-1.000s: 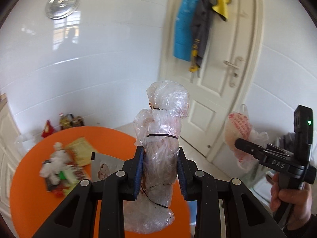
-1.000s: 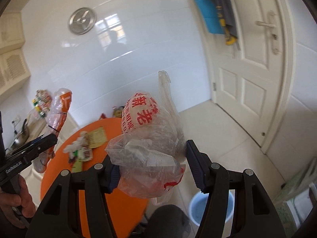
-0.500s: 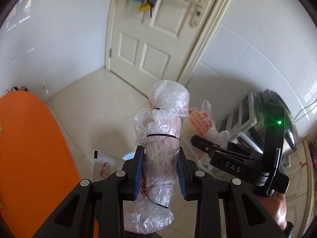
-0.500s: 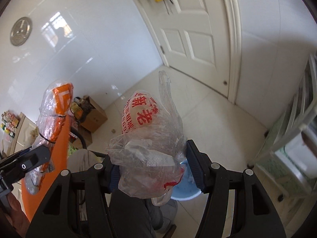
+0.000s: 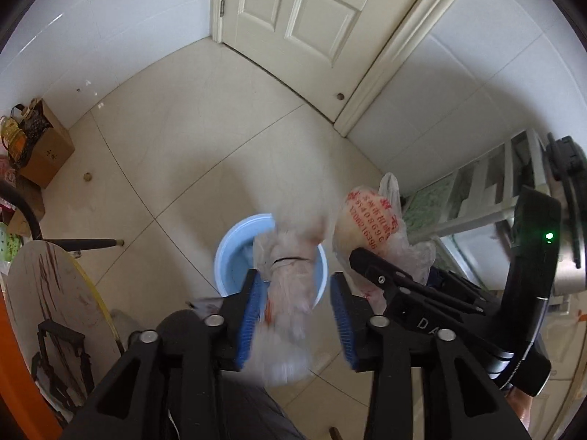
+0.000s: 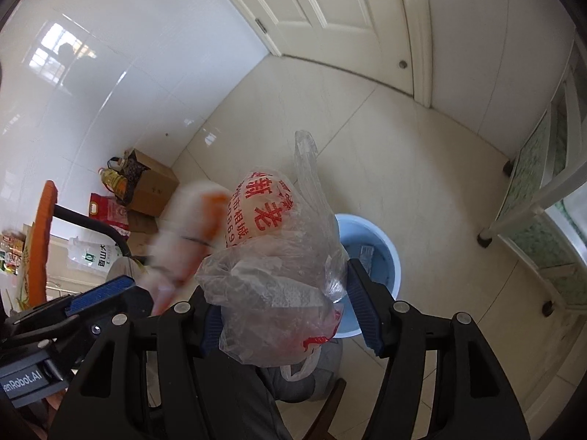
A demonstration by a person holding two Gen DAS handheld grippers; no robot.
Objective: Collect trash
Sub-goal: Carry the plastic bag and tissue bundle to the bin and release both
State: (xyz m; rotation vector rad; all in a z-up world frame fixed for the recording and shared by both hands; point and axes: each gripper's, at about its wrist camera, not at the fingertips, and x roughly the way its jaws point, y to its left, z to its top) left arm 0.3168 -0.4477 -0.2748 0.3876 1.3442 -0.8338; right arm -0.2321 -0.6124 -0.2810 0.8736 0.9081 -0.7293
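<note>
Pointing steeply down at the floor, my left gripper (image 5: 297, 311) hangs over a light blue bucket (image 5: 227, 256). Its jaws are opening. A clear plastic bundle (image 5: 293, 286) tied with a black band is blurred between the blue pads, with a gap to the right pad. My right gripper (image 6: 282, 293) holds a crumpled clear bag with red print (image 6: 279, 256). Its jaws are starting to open, and the bag stays sharp against the pads. The bucket (image 6: 381, 242) lies just beyond the bag. The blurred bundle (image 6: 190, 227) shows beside it on the left.
A white door (image 5: 301, 11) closes the far wall. A cardboard box (image 5: 44, 150) with bottles stands at the left wall. A round wooden stool top (image 5: 47, 293) and the orange table edge (image 5: 14, 366) are at lower left. A white rack (image 6: 543, 190) stands on the right.
Both grippers have swung away from the orange table and tipped down over the bucket. The left jaws have widened and the tied bundle now blurs, slipping downward. The printed bag stays in place.
</note>
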